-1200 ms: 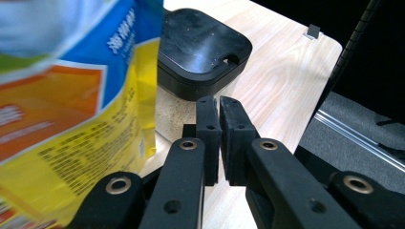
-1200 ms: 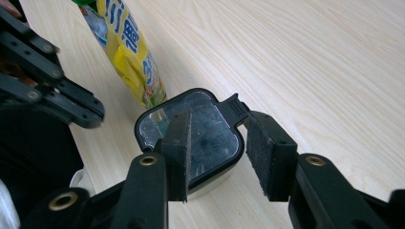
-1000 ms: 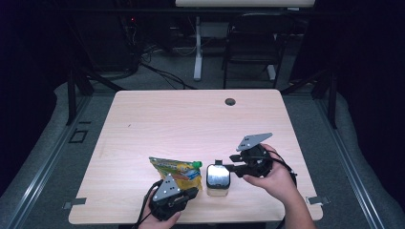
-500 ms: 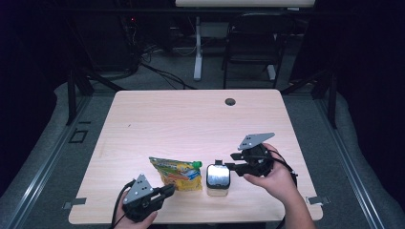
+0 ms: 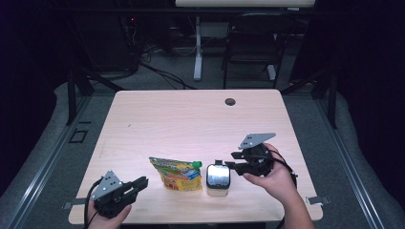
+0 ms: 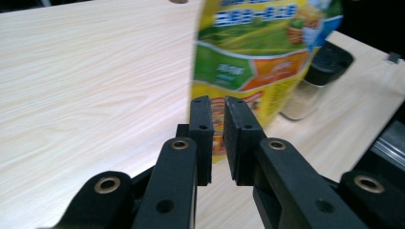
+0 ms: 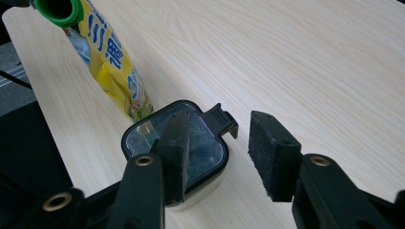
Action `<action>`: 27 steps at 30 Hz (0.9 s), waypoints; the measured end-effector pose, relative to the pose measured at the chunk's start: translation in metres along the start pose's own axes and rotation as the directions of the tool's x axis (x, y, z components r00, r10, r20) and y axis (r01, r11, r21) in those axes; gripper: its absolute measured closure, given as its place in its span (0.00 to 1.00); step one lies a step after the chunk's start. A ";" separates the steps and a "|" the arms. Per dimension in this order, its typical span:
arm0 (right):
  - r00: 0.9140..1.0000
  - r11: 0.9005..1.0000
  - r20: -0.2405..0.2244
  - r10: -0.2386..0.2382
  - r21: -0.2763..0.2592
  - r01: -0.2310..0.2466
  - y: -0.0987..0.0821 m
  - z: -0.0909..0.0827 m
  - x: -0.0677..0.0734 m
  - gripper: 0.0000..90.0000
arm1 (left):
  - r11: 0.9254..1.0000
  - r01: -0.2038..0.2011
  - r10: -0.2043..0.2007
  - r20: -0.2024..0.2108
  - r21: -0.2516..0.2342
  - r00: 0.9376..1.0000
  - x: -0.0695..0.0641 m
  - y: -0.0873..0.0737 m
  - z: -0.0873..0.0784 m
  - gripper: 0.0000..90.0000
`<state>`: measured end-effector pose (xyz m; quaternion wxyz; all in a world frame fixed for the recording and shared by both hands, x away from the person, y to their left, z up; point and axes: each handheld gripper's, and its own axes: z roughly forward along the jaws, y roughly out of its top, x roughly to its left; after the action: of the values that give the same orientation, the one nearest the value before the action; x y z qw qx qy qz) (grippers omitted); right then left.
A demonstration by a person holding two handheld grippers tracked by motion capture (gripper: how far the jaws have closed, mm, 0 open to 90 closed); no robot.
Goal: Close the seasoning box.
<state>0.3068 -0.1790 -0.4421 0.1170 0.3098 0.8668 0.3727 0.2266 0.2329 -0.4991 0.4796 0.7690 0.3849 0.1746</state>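
Left gripper (image 5: 141, 182) jaws nearly closed, just opening, empty, apart from pouch (image 5: 176, 173). Right gripper (image 5: 228, 165) wide open at jar (image 5: 218, 179) lid, gripping nothing. Pouch print illegible.

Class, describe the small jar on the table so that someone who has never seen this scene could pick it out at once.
Start at the pale wooden table and go to its near edge. There, a small jar stands between a lying yellow-green pouch and the right gripper. Unlike the flat, printed pouch, it is upright, squarish, with a black-rimmed lid and pale contents.
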 end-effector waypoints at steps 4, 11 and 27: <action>1.000 1.000 0.010 0.010 -0.005 -0.010 -0.001 -0.001 -0.001 0.65 | 0.999 0.035 -0.035 -0.036 -0.008 0.999 0.015 -0.005 -0.002 0.86; 1.000 1.000 0.016 0.006 -0.008 -0.006 0.000 -0.001 0.000 0.64 | 0.996 0.085 -0.086 -0.086 -0.013 0.993 0.034 -0.016 -0.003 0.79; 0.990 0.995 0.092 0.103 -0.025 -0.101 -0.003 0.002 -0.016 0.63 | 0.991 0.130 -0.125 -0.129 0.032 0.984 0.074 -0.023 0.013 0.68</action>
<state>0.3190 -0.1896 -0.4468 0.1411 0.3697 0.8397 0.3720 0.2723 0.2866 -0.5328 0.4489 0.7396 0.4664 0.1842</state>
